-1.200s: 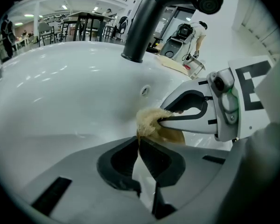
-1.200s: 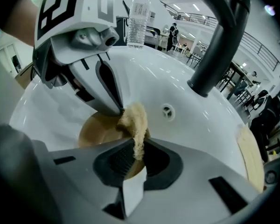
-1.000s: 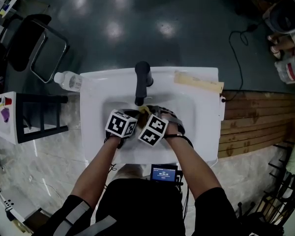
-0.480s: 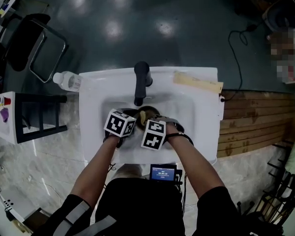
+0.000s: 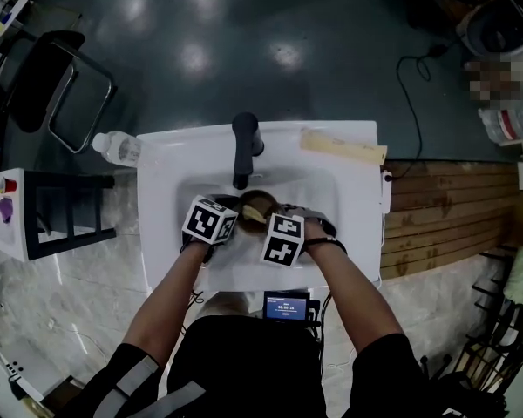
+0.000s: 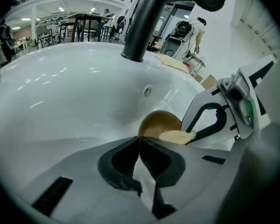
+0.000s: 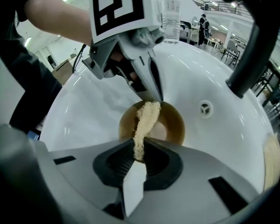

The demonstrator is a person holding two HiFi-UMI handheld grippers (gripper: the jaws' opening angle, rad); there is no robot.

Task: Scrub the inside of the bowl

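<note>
Centre frame, one brown bowl (image 7: pixel 171 125) in a white sink (image 7: pixel 219 73): left hand-held gripper (image 6: pixel 140 141) pinches its rim, right hand-held gripper (image 7: pixel 139 154) clamps one scrubber (image 7: pixel 145 119).

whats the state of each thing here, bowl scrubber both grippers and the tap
bowl, upright in the sink, held at its rim
scrubber, reaching down into the bowl
left gripper, shut on the bowl's rim
right gripper, shut on the scrubber
faucet, no water running
</note>
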